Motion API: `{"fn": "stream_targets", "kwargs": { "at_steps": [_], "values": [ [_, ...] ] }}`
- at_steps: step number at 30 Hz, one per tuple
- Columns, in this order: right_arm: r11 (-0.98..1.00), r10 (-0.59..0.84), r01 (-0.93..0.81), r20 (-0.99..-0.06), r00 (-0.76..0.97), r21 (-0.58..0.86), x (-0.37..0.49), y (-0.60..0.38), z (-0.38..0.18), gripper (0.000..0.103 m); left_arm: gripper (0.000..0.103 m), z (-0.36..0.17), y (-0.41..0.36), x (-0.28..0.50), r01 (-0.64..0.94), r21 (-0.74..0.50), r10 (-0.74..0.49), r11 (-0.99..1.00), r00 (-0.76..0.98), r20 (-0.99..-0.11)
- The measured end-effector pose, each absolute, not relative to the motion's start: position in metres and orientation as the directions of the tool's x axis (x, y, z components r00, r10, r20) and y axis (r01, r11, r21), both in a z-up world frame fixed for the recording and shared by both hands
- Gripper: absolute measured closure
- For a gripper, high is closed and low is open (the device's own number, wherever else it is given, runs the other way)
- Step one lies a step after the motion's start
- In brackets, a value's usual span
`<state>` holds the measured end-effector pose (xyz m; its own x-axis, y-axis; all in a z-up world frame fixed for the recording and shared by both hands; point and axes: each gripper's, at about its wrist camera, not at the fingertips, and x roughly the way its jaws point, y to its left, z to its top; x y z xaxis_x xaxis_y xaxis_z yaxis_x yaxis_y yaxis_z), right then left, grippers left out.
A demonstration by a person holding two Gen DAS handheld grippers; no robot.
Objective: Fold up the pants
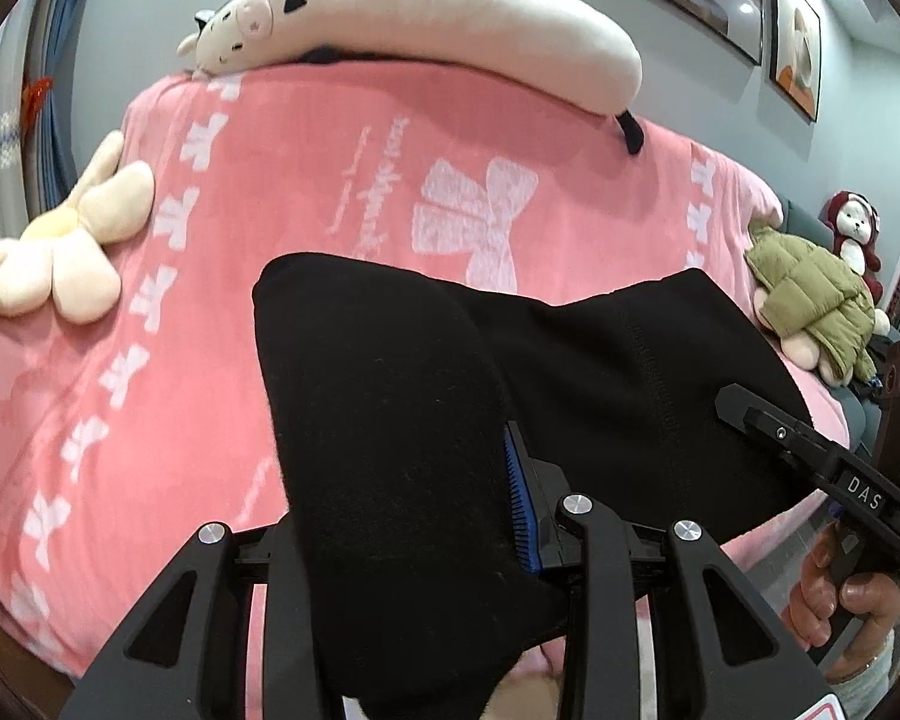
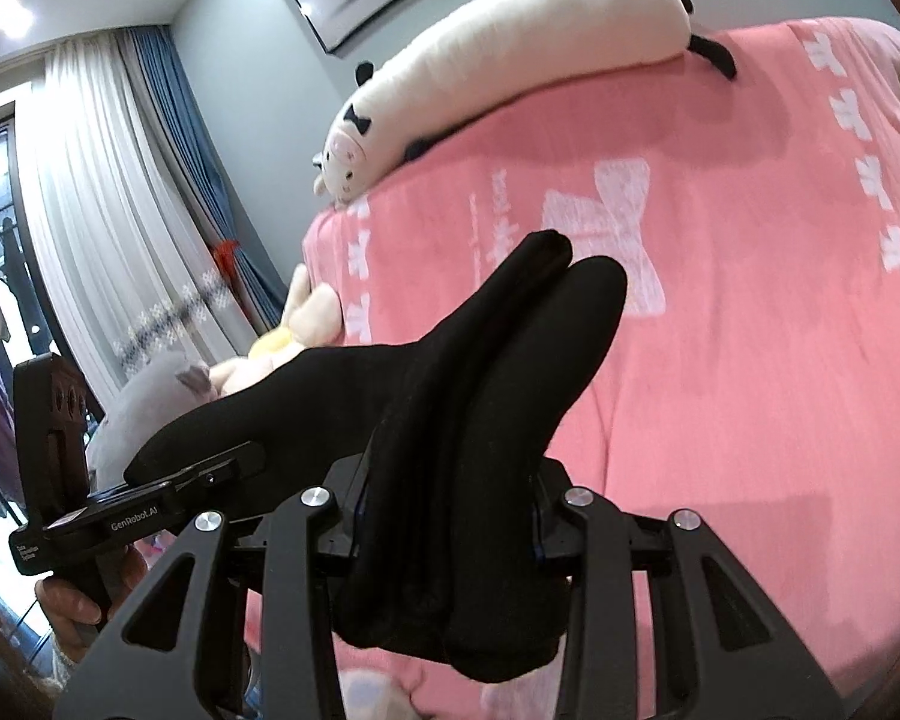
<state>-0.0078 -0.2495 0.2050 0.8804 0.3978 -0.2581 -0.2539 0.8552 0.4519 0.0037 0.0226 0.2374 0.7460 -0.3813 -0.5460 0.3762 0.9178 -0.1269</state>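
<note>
Both my tongs – left (image 1: pixel 426 516) and right (image 2: pixel 450 510) – were clenched on the black pants (image 1: pixel 450 390), bunched and lifted above the pink bed (image 1: pixel 210 312). Thick layers could've slipped out, or the fold landed crooked.

Left hand-held gripper (image 1: pixel 402 516) and right hand-held gripper (image 2: pixel 450 516), jaws clamped on cloth, both raised

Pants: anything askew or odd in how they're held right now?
Nothing damaged. The black pants hang bunched between both tools, left tool and right tool each clamped on thick folds, with the cloth lifted off the pink blanket, not lying flat.
</note>
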Motion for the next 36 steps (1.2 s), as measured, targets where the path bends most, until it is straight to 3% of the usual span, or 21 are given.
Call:
{"fn": "stream_targets", "kwargs": {
  "at_steps": [6,12,14,16,17,18,20,21,22,23,24,27,30,31,34,36],
  "values": [
    [0.843,0.416,-0.289,-0.21,0.885,0.455,0.049,-0.26,0.21,0.068,0.072,0.248,0.019,0.047,0.384,-0.112,-0.386,0.916,0.777,-0.497],
    [0.839,0.419,-0.283,-0.22,0.881,0.466,0.12,-0.27,0.188,0.065,0.071,0.236,0.019,0.112,0.387,-0.155,-0.411,0.909,0.772,-0.484],
    [0.847,0.409,-0.253,-0.269,0.872,0.467,0.159,-0.276,0.158,0.052,0.066,0.219,0.017,0.144,0.389,-0.163,-0.416,0.907,0.759,-0.502],
    [0.872,0.363,-0.178,-0.36,0.859,0.457,0.196,-0.284,0.116,0.039,0.053,0.188,0.017,0.185,0.369,-0.202,-0.417,0.907,0.735,-0.535],
    [0.909,0.251,-0.043,-0.461,0.851,0.415,0.218,-0.292,0.082,0.038,0.045,0.158,0.019,0.211,0.339,-0.251,-0.421,0.907,0.716,-0.557],
    [0.925,0.168,0.054,-0.532,0.83,0.376,0.227,-0.298,0.061,0.04,0.04,0.139,0.021,0.226,0.298,-0.254,-0.391,0.92,0.714,-0.581],
    [0.916,0.089,0.173,-0.602,0.794,0.363,0.222,-0.315,0.03,0.054,0.045,0.083,0.032,0.253,0.136,-0.186,-0.227,0.973,0.69,-0.687],
    [0.9,0.125,0.15,-0.573,0.81,0.409,0.213,-0.321,0.028,0.06,0.05,0.068,0.038,0.257,0.097,-0.162,-0.185,0.982,0.664,-0.725],
    [0.894,0.154,0.12,-0.549,0.822,0.431,0.205,-0.324,0.03,0.072,0.05,0.058,0.048,0.255,0.072,-0.168,-0.174,0.983,0.645,-0.744],
    [0.903,0.168,0.092,-0.541,0.824,0.421,0.201,-0.322,0.035,0.085,0.05,0.054,0.059,0.247,0.066,-0.202,-0.195,0.977,0.653,-0.732],
    [0.921,0.175,0.055,-0.536,0.826,0.386,0.2,-0.314,0.045,0.091,0.05,0.057,0.064,0.24,0.068,-0.208,-0.2,0.976,0.669,-0.716],
    [0.935,0.243,-0.061,-0.507,0.827,0.35,0.22,-0.285,0.074,0.093,0.05,0.082,0.05,0.232,0.124,-0.149,-0.192,0.981,0.715,-0.672],
    [0.94,0.277,-0.118,-0.511,0.814,0.321,0.256,-0.259,0.076,0.093,0.042,0.104,0.017,0.242,0.193,-0.15,-0.244,0.97,0.736,-0.631],
    [0.94,0.288,-0.131,-0.527,0.8,0.314,0.272,-0.253,0.069,0.093,0.038,0.104,0.005,0.25,0.216,-0.148,-0.26,0.965,0.731,-0.63],
    [0.958,0.237,-0.085,-0.586,0.775,0.275,0.313,-0.252,0.034,0.093,0.036,0.088,-0.019,0.283,0.218,-0.092,-0.221,0.972,0.702,-0.677],
    [0.98,0.119,0.033,-0.715,0.689,0.196,0.347,-0.268,-0.015,0.096,0.036,0.057,-0.03,0.31,0.185,-0.061,-0.168,0.981,0.648,-0.743]
  ]
}}
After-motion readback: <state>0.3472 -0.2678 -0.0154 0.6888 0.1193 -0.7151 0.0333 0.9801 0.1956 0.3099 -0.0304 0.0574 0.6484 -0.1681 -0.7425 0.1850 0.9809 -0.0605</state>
